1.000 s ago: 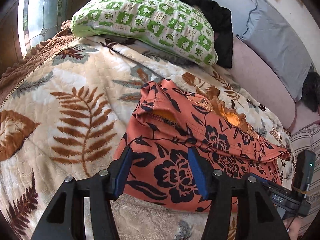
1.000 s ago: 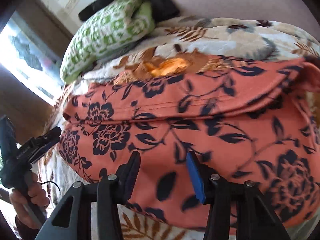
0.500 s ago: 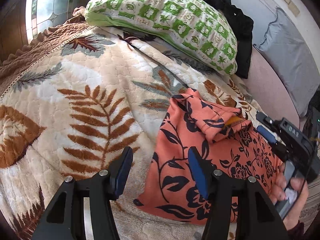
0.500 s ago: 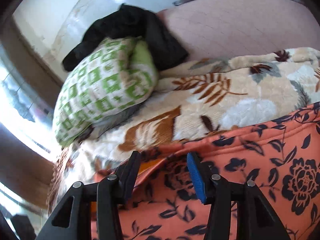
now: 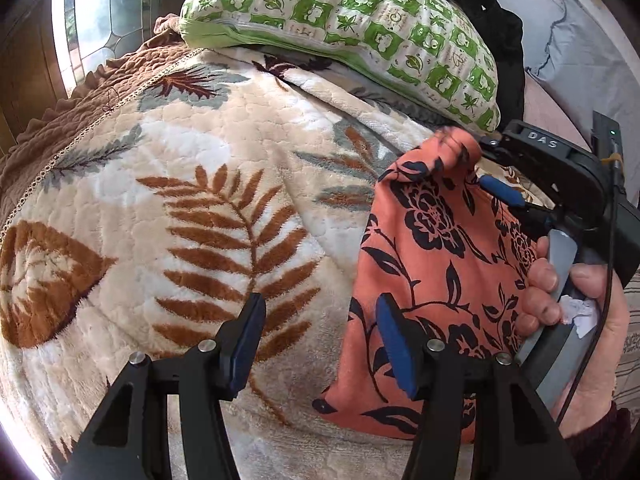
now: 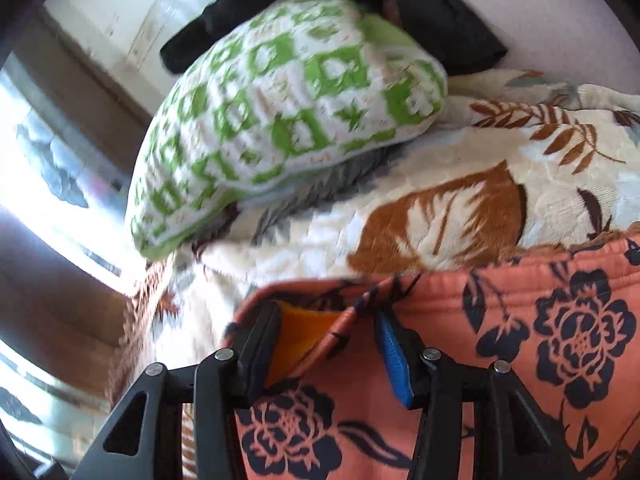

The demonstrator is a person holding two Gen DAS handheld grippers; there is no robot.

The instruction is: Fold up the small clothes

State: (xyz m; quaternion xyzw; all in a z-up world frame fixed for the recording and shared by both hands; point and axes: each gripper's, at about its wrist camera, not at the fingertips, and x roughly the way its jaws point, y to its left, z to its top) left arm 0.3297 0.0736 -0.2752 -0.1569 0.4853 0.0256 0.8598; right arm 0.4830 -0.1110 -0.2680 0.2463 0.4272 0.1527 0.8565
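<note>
An orange garment with dark blue flowers (image 5: 432, 240) lies on a cream blanket with brown leaves (image 5: 200, 200). My left gripper (image 5: 320, 304) hangs open above the blanket; its right finger is over the garment's left edge and nothing sits between the pads. A hand (image 5: 580, 300) holds my right gripper (image 5: 486, 162) at the garment's far corner, which is bunched up there. In the right wrist view that gripper (image 6: 326, 320) is open, with a folded flap of the garment (image 6: 520, 340) and its orange inside lying between the jaws.
A green and white checked pillow (image 5: 360, 20) lies at the head of the bed, also seen in the right wrist view (image 6: 280, 100). Black clothing (image 5: 504, 40) is heaped behind it. A grey pillow (image 5: 580, 40) leans at the far right. A window (image 5: 100, 8) is on the left.
My right gripper has travelled from the garment's near part to its far corner, where fabric now lies between its jaws. The left gripper shifted left, off the garment's middle.
</note>
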